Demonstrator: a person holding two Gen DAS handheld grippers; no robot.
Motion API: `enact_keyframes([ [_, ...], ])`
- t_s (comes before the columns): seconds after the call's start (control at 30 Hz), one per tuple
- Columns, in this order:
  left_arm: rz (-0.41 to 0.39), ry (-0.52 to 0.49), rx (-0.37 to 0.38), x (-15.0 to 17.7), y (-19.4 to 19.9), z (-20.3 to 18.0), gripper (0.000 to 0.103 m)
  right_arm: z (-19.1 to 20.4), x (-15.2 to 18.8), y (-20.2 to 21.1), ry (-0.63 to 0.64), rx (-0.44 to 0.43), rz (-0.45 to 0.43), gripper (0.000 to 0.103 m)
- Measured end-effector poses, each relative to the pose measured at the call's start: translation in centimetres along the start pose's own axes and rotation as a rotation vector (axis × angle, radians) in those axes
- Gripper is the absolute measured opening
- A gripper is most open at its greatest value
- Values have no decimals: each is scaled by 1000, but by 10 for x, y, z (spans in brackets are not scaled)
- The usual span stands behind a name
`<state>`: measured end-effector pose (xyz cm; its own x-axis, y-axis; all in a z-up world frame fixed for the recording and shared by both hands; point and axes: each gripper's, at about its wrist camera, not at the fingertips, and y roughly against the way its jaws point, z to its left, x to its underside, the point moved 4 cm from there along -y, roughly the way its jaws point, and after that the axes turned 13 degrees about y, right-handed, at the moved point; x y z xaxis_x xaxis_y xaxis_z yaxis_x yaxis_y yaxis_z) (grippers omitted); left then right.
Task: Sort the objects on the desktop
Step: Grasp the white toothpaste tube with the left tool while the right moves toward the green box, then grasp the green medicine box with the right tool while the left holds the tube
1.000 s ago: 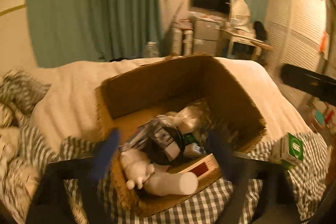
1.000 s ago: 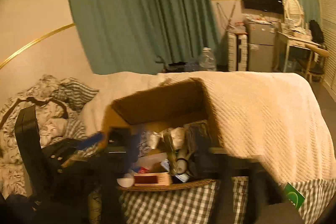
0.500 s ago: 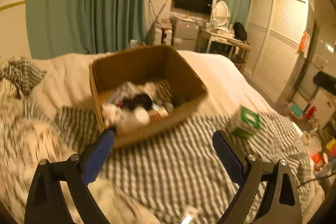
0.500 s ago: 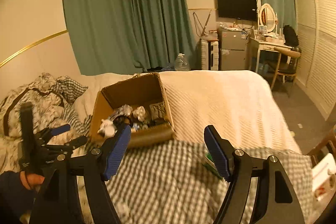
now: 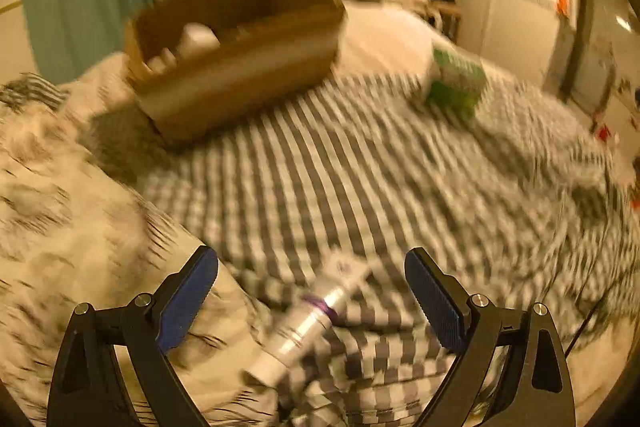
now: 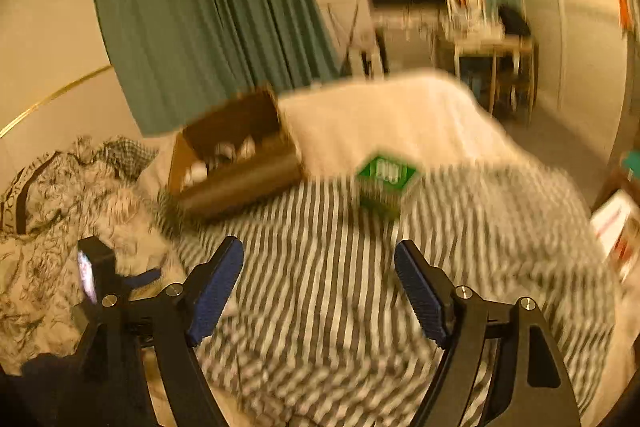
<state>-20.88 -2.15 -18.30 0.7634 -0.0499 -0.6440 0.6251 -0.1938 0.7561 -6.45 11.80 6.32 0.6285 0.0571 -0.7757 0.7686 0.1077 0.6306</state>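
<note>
The white tube (image 5: pixel 306 327) lies on the checked blanket (image 5: pixel 360 179), long axis slanting up-right, cap end toward the green box (image 5: pixel 454 79). Left gripper (image 5: pixel 311 293) hovers wide open over it, empty. Right gripper (image 6: pixel 318 287) just widened, empty too.

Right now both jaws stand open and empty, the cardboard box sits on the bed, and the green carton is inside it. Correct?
Not quite. The green carton stands on the checked bedspread beside the cardboard box, not inside it, as the right wrist view shows. The rest holds.

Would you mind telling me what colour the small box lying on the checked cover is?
Green with white markings; the small box shows best in the right wrist view.
</note>
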Motion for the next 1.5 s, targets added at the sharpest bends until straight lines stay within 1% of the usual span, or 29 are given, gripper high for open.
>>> enact_keyframes([
  [0.03,23,-15,-16,8,-9,-1,97,-4,4,0,11,56,7,78],
  [0.07,25,-24,-38,15,-14,-2,97,-5,8,-3,21,78,21,78],
  [0.1,28,-29,-55,18,-18,-4,97,-6,10,-7,24,54,39,78],
  [0.13,36,-34,-53,19,-21,-6,95,-6,10,-9,20,45,40,78],
  [0.2,55,-36,-31,19,-26,-8,85,-7,10,-13,27,50,33,78],
  [0.27,102,-29,-29,24,-35,-7,53,-5,12,-18,36,45,32,78],
  [0.3,114,-23,-42,28,-39,-6,48,-3,13,-25,39,33,40,78],
  [0.33,119,-11,-33,30,-41,-4,42,0,13,-29,41,29,44,78],
  [0.37,115,-3,-24,30,-41,-3,32,3,15,-35,44,23,53,78],
  [0.43,113,18,-4,29,-38,-1,26,6,19,-46,57,12,68,78],
  [0.53,66,39,24,26,-25,-1,25,8,23,-53,56,8,69,78],
  [0.6,32,45,27,21,-18,-3,25,2,25,-57,23,-1,58,80],
  [0.67,-11,64,53,11,-10,-9,25,-4,24,-62,-9,6,48,91],
  [0.77,-60,108,108,-14,-5,-19,25,-13,18,-77,-39,29,40,93],
  [0.83,-63,143,144,-33,-12,-26,25,-14,11,-89,-18,30,38,96],
  [0.87,-70,164,152,-44,-17,-29,25,-14,7,-93,12,36,32,97],
  [0.93,-80,212,166,-67,-32,-36,25,-15,-5,-102,99,77,-1,99],
  [0.97,-84,233,165,-77,-41,-38,25,-17,-13,-109,167,90,-17,100],
  [1.03,-84,274,161,-97,-63,-36,25,-22,-24,-123,288,88,8,100],
  [1.07,-88,283,153,-100,-69,-34,25,-28,-33,-132,380,91,30,100],
  [1.1,-101,295,138,-103,-76,-31,25,-35,-41,-140,447,96,59,100],
  [1.13,-129,313,106,-106,-83,-25,25,-40,-45,-147,485,101,80,100],
  [1.17,-138,327,103,-108,-88,-24,25,-48,-52,-156,536,98,106,100],
  [1.27,-136,368,177,-113,-105,-20,25,-63,-64,-185,621,48,151,100],
  [1.33,-162,344,173,-113,-106,-21,25,-72,-72,-205,623,-7,140,100],
  [1.4,-189,303,170,-114,-108,-25,25,-79,-73,-234,619,-60,188,100],
  [1.43,-202,277,150,-114,-110,-27,25,-79,-72,-242,632,-63,208,100],
  [1.47,-211,264,134,-112,-109,-27,25,-79,-71,-255,665,-46,230,100],
  [1.5,-198,258,133,-111,-112,-29,25,-76,-69,-264,690,-48,240,100],
])
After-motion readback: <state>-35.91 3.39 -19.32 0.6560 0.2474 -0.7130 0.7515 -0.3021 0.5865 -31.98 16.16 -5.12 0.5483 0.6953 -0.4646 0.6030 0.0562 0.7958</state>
